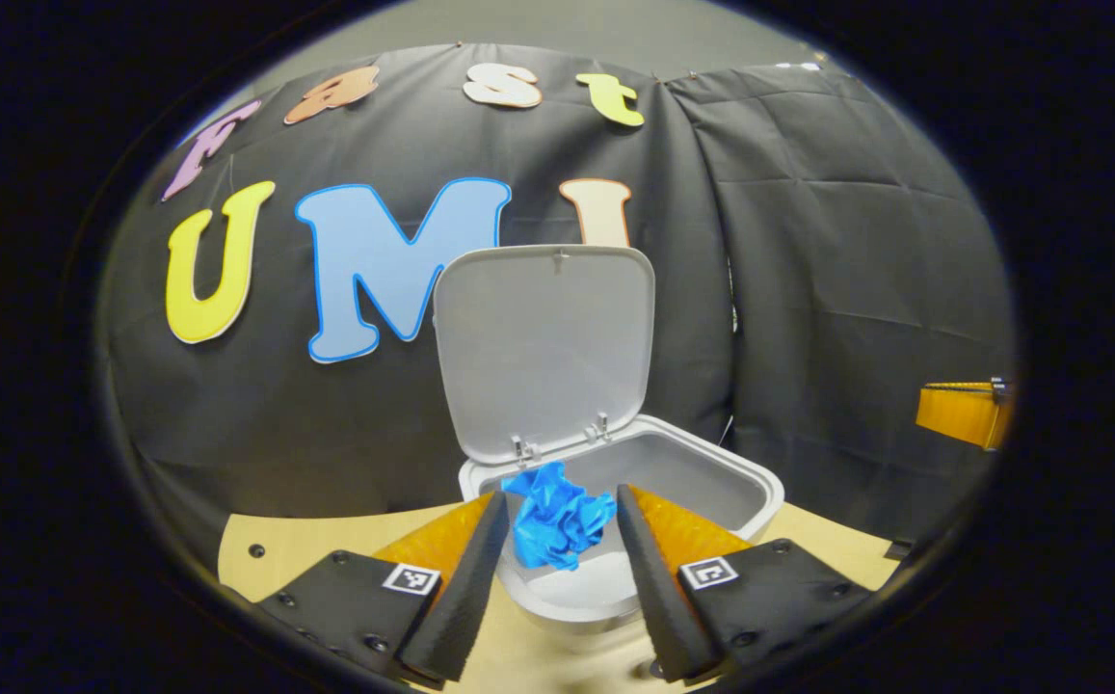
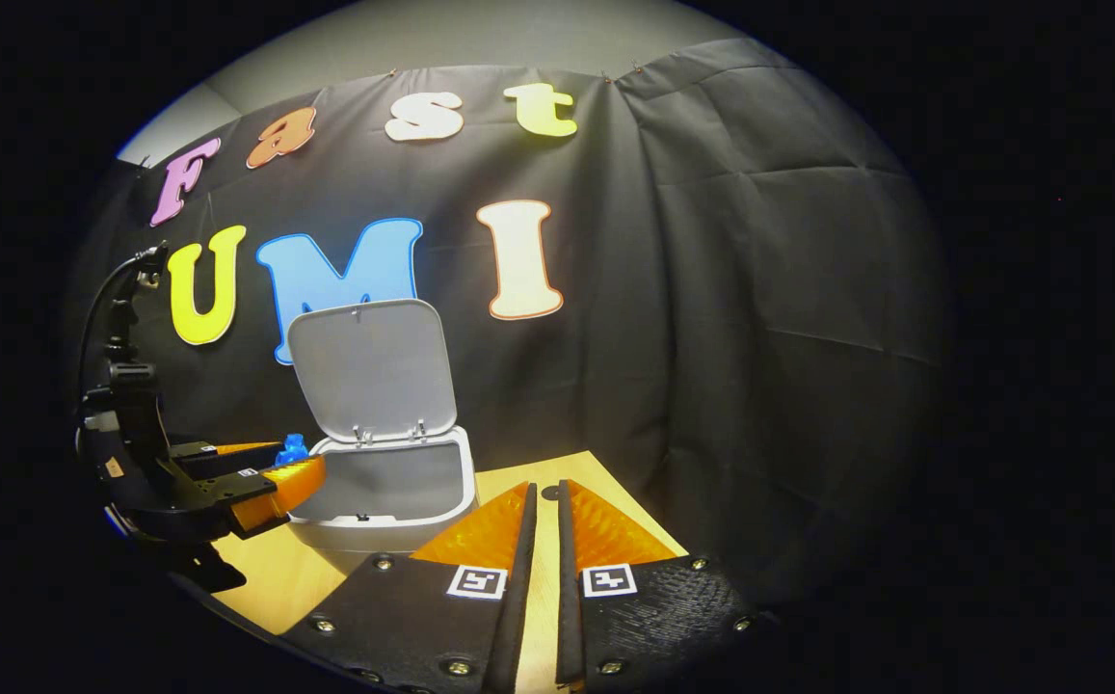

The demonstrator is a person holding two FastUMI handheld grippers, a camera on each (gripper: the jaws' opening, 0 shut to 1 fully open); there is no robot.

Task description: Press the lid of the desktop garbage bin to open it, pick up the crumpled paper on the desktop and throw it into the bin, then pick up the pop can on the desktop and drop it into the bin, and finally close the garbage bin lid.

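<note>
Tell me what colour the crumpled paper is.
Blue; the crumpled paper shows best in the left gripper view.

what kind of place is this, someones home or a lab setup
Most likely a staged recording booth, not a home: a black cloth backdrop hangs as the wall, a small pale wooden tabletop holds one white plastic desktop bin with its lid up, and handheld grippers carry printed square marker tags.

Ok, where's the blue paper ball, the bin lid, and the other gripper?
blue paper ball (image 1: 557, 519), left gripper view, middle of the crumple.
bin lid (image 1: 545, 349), left gripper view, its inner face, standing open.
right gripper (image 2: 544, 525), right gripper view, midway between its fingertips.
</note>
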